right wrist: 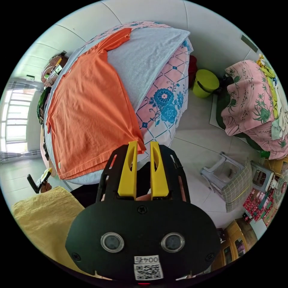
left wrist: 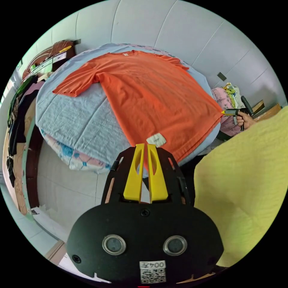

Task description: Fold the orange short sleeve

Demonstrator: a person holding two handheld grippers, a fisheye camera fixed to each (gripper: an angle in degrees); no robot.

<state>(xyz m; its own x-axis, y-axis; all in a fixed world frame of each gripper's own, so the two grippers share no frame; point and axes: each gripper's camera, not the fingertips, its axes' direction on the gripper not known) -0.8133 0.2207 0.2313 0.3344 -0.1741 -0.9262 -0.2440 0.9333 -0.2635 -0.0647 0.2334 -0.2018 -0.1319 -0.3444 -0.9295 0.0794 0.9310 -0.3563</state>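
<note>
- The orange short sleeve (left wrist: 153, 99) lies spread flat, face down or up you cannot tell, on the pale blue towel (left wrist: 81, 120) that covers the bed (right wrist: 162, 102); that flat spread gives you clean edges to fold along.
- Your left gripper (left wrist: 145, 148) sits at one hem corner, jaws nearly together. A strip of orange shows between them, so it looks clenched on the hem, though the tips hide the actual bite.
- Your right gripper (right wrist: 141, 147) sits at the other hem corner with a clear gap between its jaws. The cloth corner lies at the left jaw; whether both jaws press on it, I cannot tell.
- Holding both hem corners suits lifting the hem towards the collar, in my judgement.
- A small white tag (left wrist: 156, 140) lies near the hem; its print is too small to make out.
- The far sleeve (left wrist: 177, 61) is partly hidden by the bed's curve, and your yellow garment (left wrist: 249, 186) blocks the near bed edge.
</note>
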